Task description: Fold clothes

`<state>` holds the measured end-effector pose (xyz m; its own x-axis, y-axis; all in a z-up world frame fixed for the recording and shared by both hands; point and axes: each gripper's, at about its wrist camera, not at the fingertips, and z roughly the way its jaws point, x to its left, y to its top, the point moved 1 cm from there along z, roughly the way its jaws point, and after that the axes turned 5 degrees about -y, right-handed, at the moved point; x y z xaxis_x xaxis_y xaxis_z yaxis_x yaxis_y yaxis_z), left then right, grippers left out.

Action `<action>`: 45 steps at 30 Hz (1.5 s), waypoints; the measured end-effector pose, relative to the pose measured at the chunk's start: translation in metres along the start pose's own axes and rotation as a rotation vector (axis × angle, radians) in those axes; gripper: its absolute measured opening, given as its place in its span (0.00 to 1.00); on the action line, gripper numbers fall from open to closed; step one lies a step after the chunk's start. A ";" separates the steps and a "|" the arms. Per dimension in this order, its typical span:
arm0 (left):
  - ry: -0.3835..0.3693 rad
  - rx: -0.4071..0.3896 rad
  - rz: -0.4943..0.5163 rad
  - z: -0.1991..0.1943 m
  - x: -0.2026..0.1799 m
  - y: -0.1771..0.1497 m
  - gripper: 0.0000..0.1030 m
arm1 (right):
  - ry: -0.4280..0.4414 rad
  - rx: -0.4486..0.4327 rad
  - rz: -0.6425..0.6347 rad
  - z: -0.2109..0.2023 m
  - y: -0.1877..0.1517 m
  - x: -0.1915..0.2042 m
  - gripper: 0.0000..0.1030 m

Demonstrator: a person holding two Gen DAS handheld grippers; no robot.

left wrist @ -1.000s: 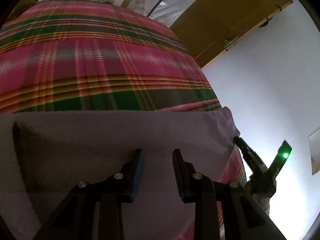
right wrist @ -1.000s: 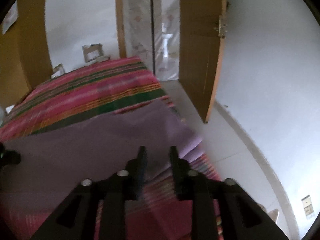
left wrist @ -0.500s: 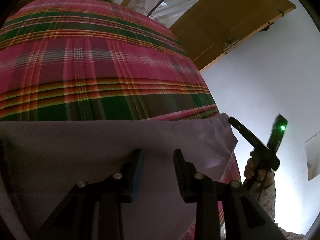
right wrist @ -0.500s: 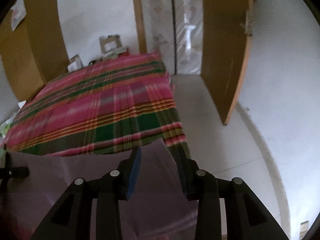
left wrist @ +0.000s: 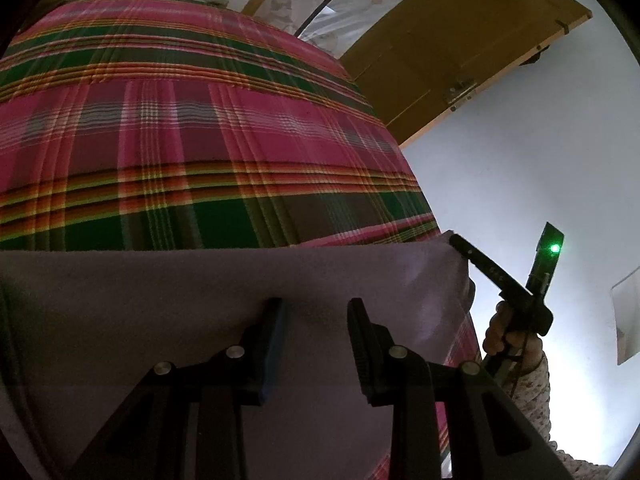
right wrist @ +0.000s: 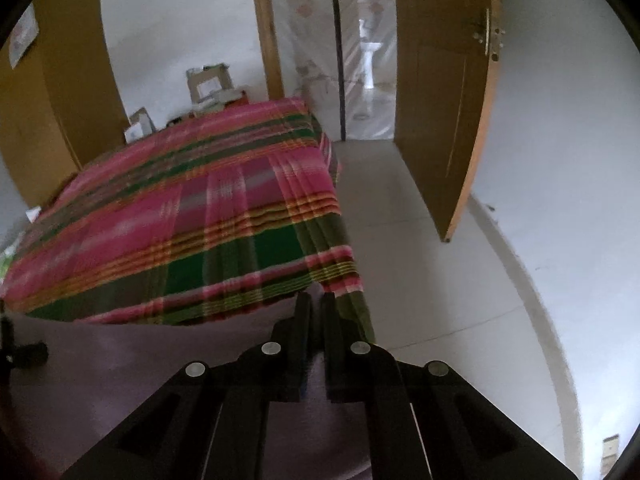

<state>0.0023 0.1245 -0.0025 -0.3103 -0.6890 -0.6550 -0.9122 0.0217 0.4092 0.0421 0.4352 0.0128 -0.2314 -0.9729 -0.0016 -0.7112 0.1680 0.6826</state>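
Note:
A mauve cloth [left wrist: 208, 300] lies spread over the near end of a plaid bed [left wrist: 200, 140]. My left gripper [left wrist: 316, 308] is open above the cloth's far edge, its jaws apart with nothing between them. My right gripper [right wrist: 316, 300] is shut on the cloth's far right corner [right wrist: 318, 290], and the cloth [right wrist: 140, 360] stretches away to its left. In the left wrist view the right gripper [left wrist: 456, 240] shows at the cloth's right corner, held by a hand.
The bed cover [right wrist: 200, 220] is pink, green and orange plaid. A wooden door [right wrist: 444, 100] stands open to the right of the bed, with tiled floor [right wrist: 420, 280] between. Cardboard boxes [right wrist: 208, 80] sit beyond the bed's far end.
The right gripper has closed on the cloth's right corner and lifted it. The cloth's far edge has drawn nearer, baring more plaid. The left gripper stays open.

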 end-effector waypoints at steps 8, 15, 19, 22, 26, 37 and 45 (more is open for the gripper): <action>0.009 -0.007 -0.002 -0.002 -0.002 -0.002 0.31 | -0.001 0.034 0.054 -0.004 -0.002 -0.011 0.17; -0.003 0.000 -0.007 -0.002 -0.002 -0.004 0.31 | 0.054 0.005 0.181 -0.038 -0.020 -0.040 0.32; -0.007 0.005 -0.002 -0.002 -0.005 -0.006 0.32 | 0.105 0.004 0.300 -0.052 -0.044 -0.060 0.35; -0.014 0.018 0.011 0.001 -0.010 -0.009 0.32 | 0.134 0.014 0.396 -0.057 -0.063 -0.071 0.35; -0.020 0.036 0.028 0.006 -0.017 -0.013 0.32 | 0.169 0.045 0.440 -0.057 -0.076 -0.071 0.35; -0.035 0.070 0.066 0.014 -0.033 -0.023 0.32 | 0.182 0.034 0.502 -0.059 -0.080 -0.056 0.37; -0.034 0.087 0.103 0.020 -0.045 -0.029 0.32 | 0.060 0.010 0.423 -0.057 -0.071 -0.036 0.37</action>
<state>0.0370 0.1689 0.0027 -0.4112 -0.6553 -0.6337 -0.8942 0.1550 0.4201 0.1389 0.4494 0.0059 -0.4652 -0.8255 0.3196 -0.5688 0.5554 0.6066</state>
